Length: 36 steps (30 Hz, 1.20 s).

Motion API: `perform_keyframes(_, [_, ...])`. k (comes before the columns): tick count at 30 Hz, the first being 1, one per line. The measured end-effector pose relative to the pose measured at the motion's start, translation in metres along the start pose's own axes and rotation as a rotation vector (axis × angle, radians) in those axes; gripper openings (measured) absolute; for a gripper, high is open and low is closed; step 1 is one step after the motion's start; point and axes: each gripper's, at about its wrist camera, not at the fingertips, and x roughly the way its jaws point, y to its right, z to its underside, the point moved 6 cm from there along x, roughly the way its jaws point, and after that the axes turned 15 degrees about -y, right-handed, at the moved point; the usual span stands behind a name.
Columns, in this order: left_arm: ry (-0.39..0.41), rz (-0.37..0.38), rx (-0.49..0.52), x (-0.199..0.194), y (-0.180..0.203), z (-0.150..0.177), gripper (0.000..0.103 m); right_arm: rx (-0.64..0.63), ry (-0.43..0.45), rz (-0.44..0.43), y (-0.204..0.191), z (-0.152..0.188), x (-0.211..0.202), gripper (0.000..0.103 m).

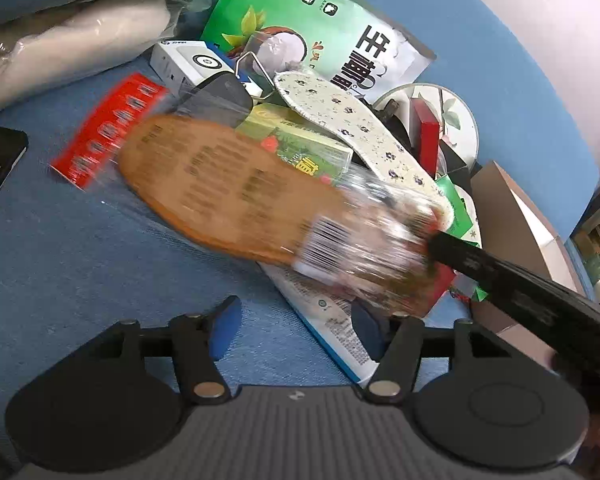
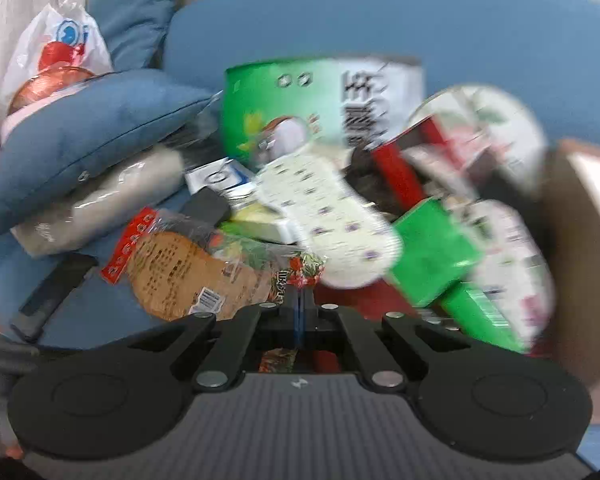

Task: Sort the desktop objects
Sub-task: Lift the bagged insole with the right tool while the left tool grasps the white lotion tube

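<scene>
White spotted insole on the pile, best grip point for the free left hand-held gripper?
Take the white spotted insole at its rounded upper end, coming from the left across its thin edge. It lies flat and slanted on the green box, so that end overhangs. The left hand-held gripper is open; the lower end sits by the right hand-held gripper.

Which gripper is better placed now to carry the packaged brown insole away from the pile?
Right. The right gripper is already shut on the packaged brown insole; the left gripper is open and holds nothing.
</scene>
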Motion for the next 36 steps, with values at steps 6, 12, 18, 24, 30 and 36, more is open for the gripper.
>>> perform_keyframes(6, [-0.01, -0.012, 0.033, 0.003, 0.012, 0.003, 0.072, 0.098, 0.006, 0.091, 0.044, 0.053, -0.063, 0.0])
perform_keyframes(12, [-0.015, -0.06, 0.106, 0.013, 0.032, 0.006, 0.073, 0.209, -0.222, 0.194, 0.082, 0.127, -0.091, 0.003])
perform_keyframes(18, [-0.008, -0.087, 0.142, 0.025, 0.04, 0.001, 0.075, 0.02, -0.15, 0.254, 0.066, 0.113, -0.095, 0.057])
perform_keyframes(24, [-0.006, -0.118, 0.19, 0.025, 0.039, 0.001, 0.063, -0.137, -0.132, 0.183, 0.041, 0.091, -0.064, 0.088])
perform_keyframes(30, [-0.025, -0.102, 0.232, 0.021, 0.035, -0.001, 0.048, -0.238, -0.212, 0.178, 0.025, 0.09, -0.02, 0.058])
perform_keyframes(36, [-0.11, -0.046, 0.358, 0.007, 0.021, 0.0, 0.04, -0.072, -0.309, 0.122, 0.048, 0.101, -0.039, 0.051])
